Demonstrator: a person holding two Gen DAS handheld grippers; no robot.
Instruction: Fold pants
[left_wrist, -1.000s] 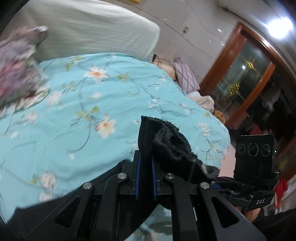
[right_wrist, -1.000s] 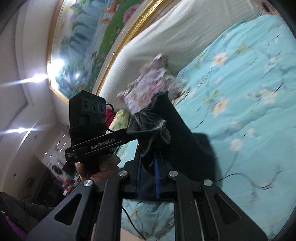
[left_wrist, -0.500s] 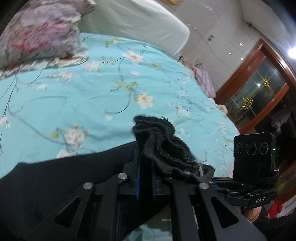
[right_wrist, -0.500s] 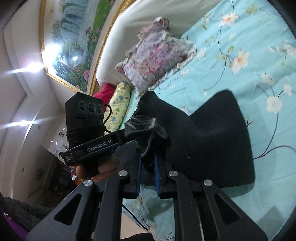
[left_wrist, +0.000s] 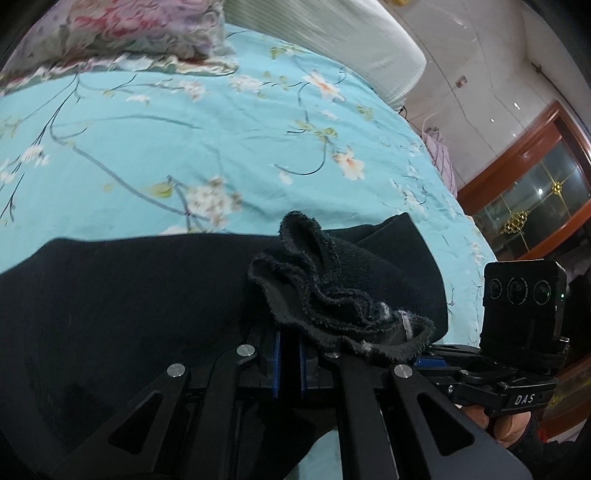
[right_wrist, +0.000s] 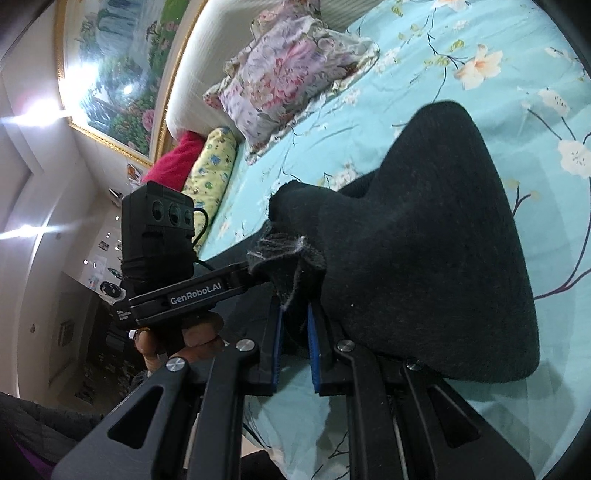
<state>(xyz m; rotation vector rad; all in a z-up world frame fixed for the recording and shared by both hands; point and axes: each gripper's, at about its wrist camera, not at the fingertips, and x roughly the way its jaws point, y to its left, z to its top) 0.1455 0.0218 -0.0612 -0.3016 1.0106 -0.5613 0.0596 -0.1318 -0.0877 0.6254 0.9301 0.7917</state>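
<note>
Left gripper (left_wrist: 289, 363), seen from its own camera: blue pads pressed together on a frayed hem of the black pants (left_wrist: 110, 295), the bunched edge rising just above the fingers. Beyond the pinch the dark cloth spreads leftward and lies flat on the near part of a turquoise, flower-printed bedsheet (left_wrist: 184, 140). A floral pillow (left_wrist: 122, 33) rests at the far left, against a pale padded headboard (left_wrist: 332, 37). To the right the other gripper's camera block is visible, with fingers of the hand (left_wrist: 509, 424) that holds it below; a wood-framed glass door (left_wrist: 535, 184) stands farther right. Right gripper (right_wrist: 295, 343), seen from its own camera: pads nearly together, pinching a second frayed corner of the pants, which fan out to the right over the sheet. At left a hand (right_wrist: 177, 343) grips the left device. Farther off lie a yellow pillow (right_wrist: 210, 166), a red cushion (right_wrist: 173, 158) and a framed landscape painting (right_wrist: 118, 66).
</note>
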